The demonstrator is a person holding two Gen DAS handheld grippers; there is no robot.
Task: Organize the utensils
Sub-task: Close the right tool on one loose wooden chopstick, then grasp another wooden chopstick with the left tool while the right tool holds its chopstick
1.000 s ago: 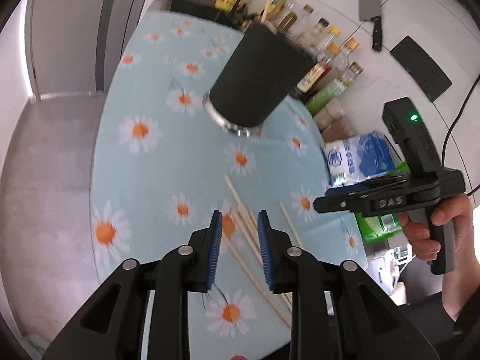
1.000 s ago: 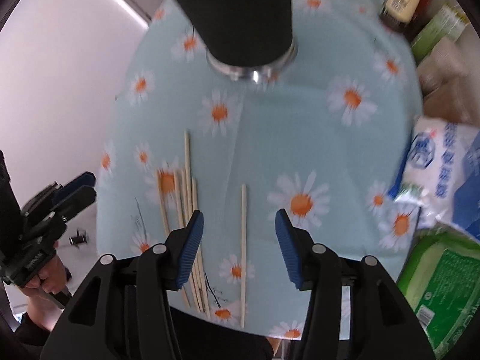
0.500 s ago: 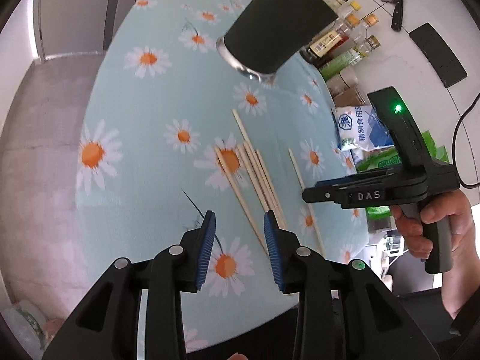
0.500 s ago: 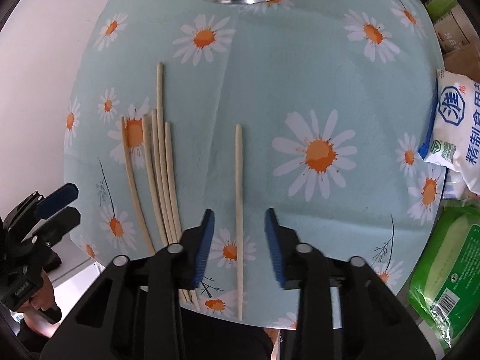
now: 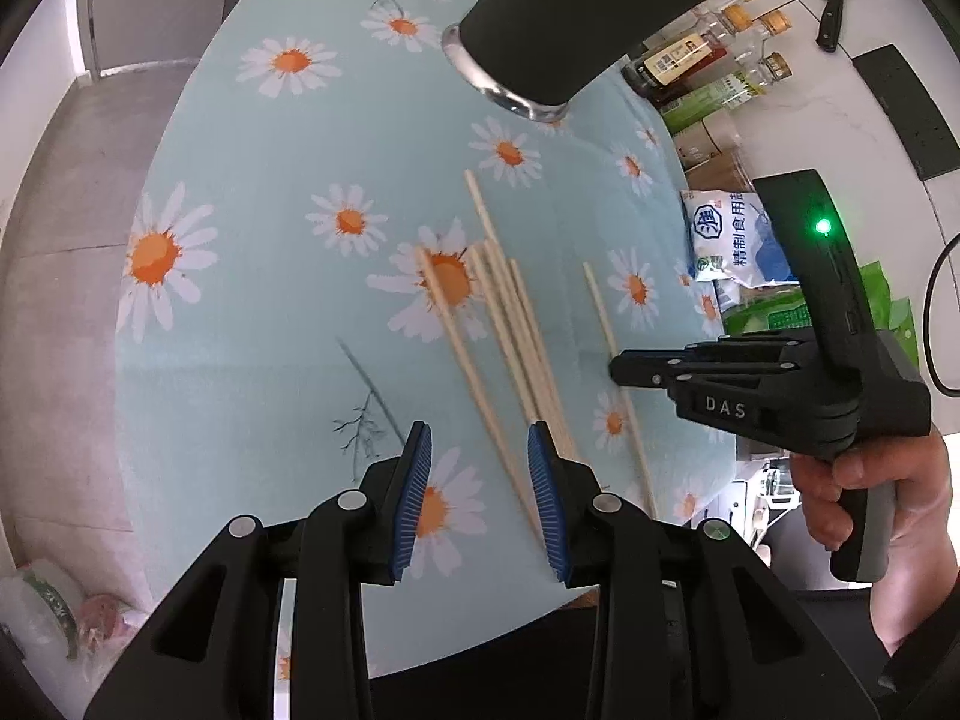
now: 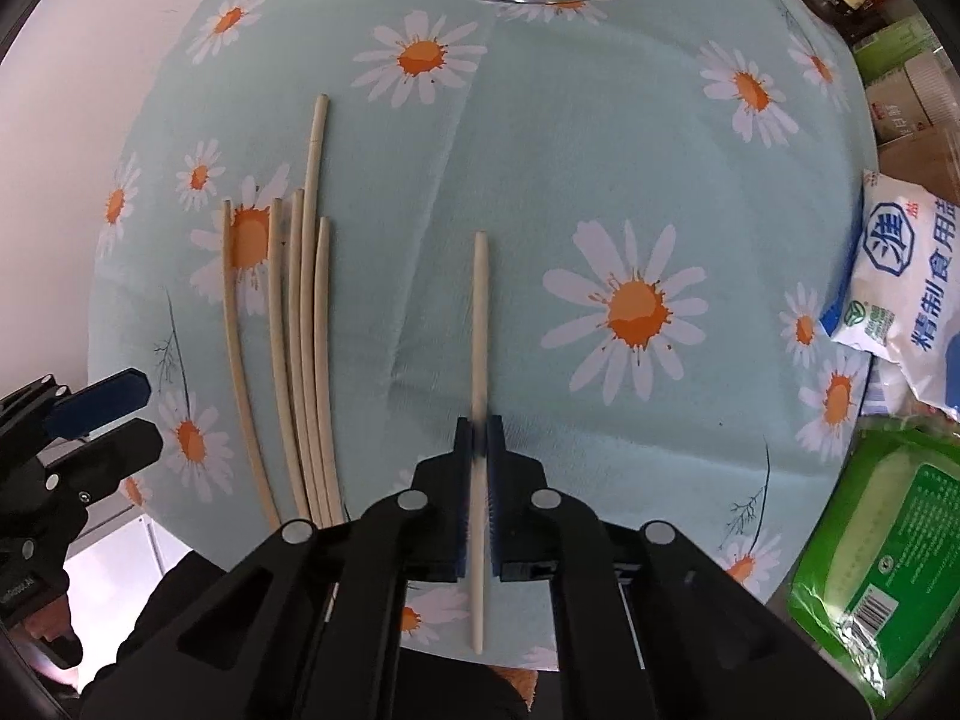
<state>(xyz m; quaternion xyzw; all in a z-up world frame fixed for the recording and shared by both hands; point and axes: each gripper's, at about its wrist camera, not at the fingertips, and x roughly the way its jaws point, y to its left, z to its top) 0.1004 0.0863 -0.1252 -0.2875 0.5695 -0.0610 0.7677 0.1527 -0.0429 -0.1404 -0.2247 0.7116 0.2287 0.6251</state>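
Since the earlier frames the right gripper (image 6: 478, 450) has closed: its jaws, wide apart one second ago, now pinch the lone chopstick (image 6: 480, 324) near its near end. Over the same interval the left gripper (image 5: 480, 480) has pulled back toward the near edge of the table (image 5: 252, 228). In judgement, the pick is secured, so a lift and transfer to the holder (image 5: 576, 24) comes next.

Left: the left gripper hovers over the near cloth edge, jaws partly open and empty. The bundle (image 5: 510, 336) of five chopsticks lies just ahead of it, slightly right, untouched.

Centre: the black holder stands upright at the far side, well apart from all chopsticks.

Right: the right gripper is held low and roughly level, fingers pointing toward the holder. The gripped chopstick lies along the jaw axis, far tip toward the holder; whether it has left the cloth cannot be determined.
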